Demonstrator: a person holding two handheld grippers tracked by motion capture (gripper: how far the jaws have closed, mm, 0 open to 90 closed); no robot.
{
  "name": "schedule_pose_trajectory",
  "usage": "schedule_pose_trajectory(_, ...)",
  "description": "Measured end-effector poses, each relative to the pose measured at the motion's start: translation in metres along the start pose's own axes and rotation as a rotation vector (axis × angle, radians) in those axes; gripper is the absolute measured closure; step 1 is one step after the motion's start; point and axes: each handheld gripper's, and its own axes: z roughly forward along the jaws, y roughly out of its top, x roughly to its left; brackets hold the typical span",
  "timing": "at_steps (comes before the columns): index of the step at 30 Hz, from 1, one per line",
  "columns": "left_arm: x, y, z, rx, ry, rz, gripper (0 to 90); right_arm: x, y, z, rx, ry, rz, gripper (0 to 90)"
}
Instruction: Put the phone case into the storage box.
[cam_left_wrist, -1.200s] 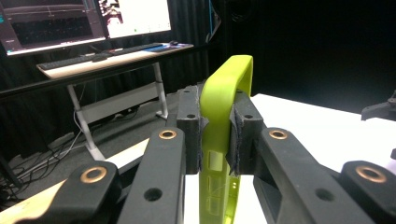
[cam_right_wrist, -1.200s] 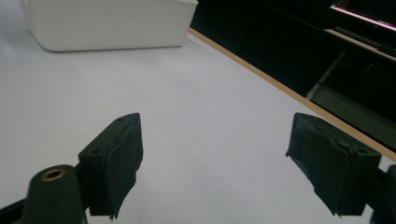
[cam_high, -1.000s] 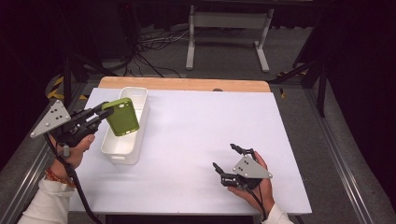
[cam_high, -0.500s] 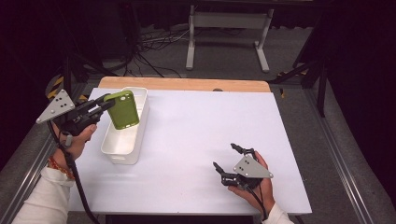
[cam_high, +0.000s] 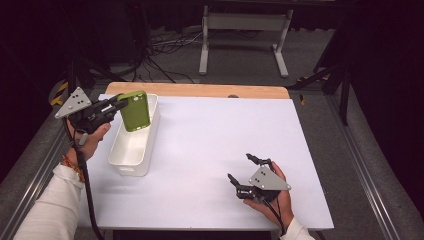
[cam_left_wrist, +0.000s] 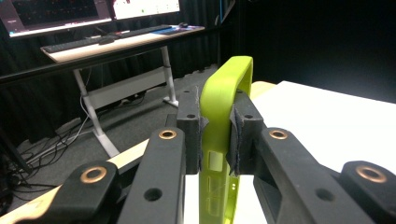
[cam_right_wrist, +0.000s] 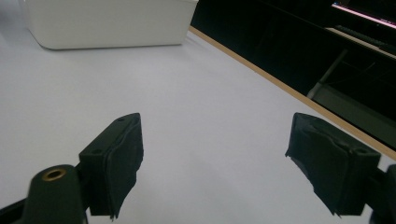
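The left gripper (cam_high: 118, 103) holds a green phone case (cam_high: 135, 110) above the far end of a white bin (cam_high: 131, 150), at the left side of the bench (cam_high: 210, 150). In the high view the case hangs upright, its lower edge over the bin's open top; whether it touches the bin's rim cannot be told. In the left gripper view the 2 jaws are pressed together on one side wall of the green phone case (cam_left_wrist: 219, 140), a pad on each face, with the case's curved corner rising above them and a slot cut-out showing lower down.

The right gripper (cam_high: 247, 172) rests low at the near right part of the bench, well apart from the bin, in the person's right hand (cam_high: 277, 200). Its jaws stand wide with nothing between them; in the right gripper view bare white bench shows in the gap, and the white bin (cam_right_wrist: 107, 23) sits far off at the top left.
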Motion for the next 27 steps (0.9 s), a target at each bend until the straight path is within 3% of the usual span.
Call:
schedule_pose_trajectory(14, 0.014, -0.002, 0.029, 0.041, 0.022, 0.002, 78.0, 0.0, -0.001, 0.0, 0.003, 0.005, -0.003, 18.9)
schedule_pose_trajectory(19, 0.025, -0.006, 0.044, 0.056, 0.037, -0.027, 78.0, 0.0, -0.001, 0.002, 0.012, 0.01, -0.003, 18.9)
schedule_pose_trajectory(27, 0.036, -0.009, 0.058, 0.076, 0.044, -0.035, 78.0, -0.001, -0.002, 0.002, 0.016, 0.012, -0.001, 19.0)
